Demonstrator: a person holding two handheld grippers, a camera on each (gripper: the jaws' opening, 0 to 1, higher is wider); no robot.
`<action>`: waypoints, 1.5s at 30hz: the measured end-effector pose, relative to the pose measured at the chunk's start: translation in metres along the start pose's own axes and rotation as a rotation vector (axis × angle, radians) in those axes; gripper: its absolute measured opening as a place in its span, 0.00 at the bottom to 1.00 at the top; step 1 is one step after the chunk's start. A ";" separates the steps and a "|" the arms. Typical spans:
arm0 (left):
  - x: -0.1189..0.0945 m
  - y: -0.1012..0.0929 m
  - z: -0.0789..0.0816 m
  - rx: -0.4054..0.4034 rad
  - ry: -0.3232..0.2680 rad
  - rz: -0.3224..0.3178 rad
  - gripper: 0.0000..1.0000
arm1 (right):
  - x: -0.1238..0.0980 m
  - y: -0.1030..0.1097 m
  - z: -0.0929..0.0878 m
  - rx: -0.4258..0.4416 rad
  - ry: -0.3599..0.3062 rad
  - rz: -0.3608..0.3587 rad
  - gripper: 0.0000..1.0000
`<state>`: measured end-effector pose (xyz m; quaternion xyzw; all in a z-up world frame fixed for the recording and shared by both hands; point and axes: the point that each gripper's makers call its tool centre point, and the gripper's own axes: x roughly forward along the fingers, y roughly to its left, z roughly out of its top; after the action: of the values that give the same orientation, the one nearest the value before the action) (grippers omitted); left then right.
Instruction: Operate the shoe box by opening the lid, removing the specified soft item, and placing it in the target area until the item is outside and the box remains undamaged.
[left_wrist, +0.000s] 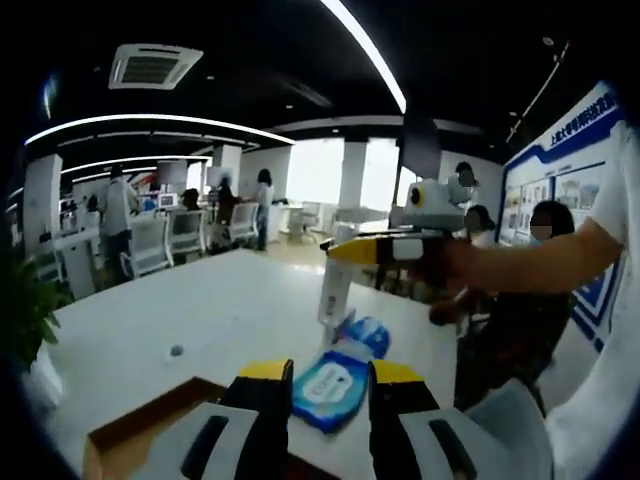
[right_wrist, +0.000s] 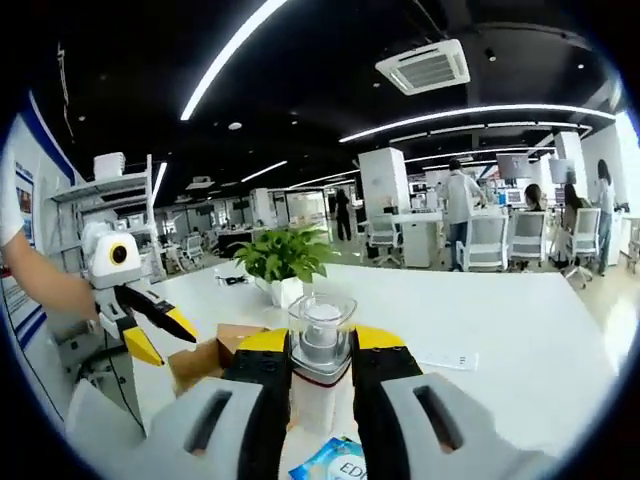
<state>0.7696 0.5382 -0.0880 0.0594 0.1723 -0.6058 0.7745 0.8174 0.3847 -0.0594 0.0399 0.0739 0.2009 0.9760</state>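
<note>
The blue wipes pack lies flat on the white table, its long axis running away from the left gripper, whose 2 jaws stand apart above it. The right gripper clamps a clear-lidded jar. The cardboard shoe box sits near a potted plant in an open-plan office.

Blue-and-white packet lying on white table, just in front of clear jar: letters "ED" are read at its cut-off edge in the right gripper view. In the left gripper view, print on the same packet is too blurred. Blue wall board behind the table carries white characters, not legible.
</note>
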 end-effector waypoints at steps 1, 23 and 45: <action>0.000 0.002 -0.005 0.003 0.024 0.006 0.30 | 0.000 -0.004 -0.001 -0.004 0.000 -0.007 0.20; 0.007 0.024 -0.040 -0.025 0.152 0.074 0.35 | 0.033 -0.092 -0.084 -0.043 0.080 -0.102 0.20; 0.018 0.031 -0.061 -0.074 0.199 0.056 0.34 | 0.050 -0.116 -0.150 -0.046 0.143 -0.108 0.20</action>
<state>0.7914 0.5476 -0.1548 0.0953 0.2691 -0.5684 0.7717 0.8833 0.3057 -0.2258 -0.0009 0.1408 0.1517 0.9783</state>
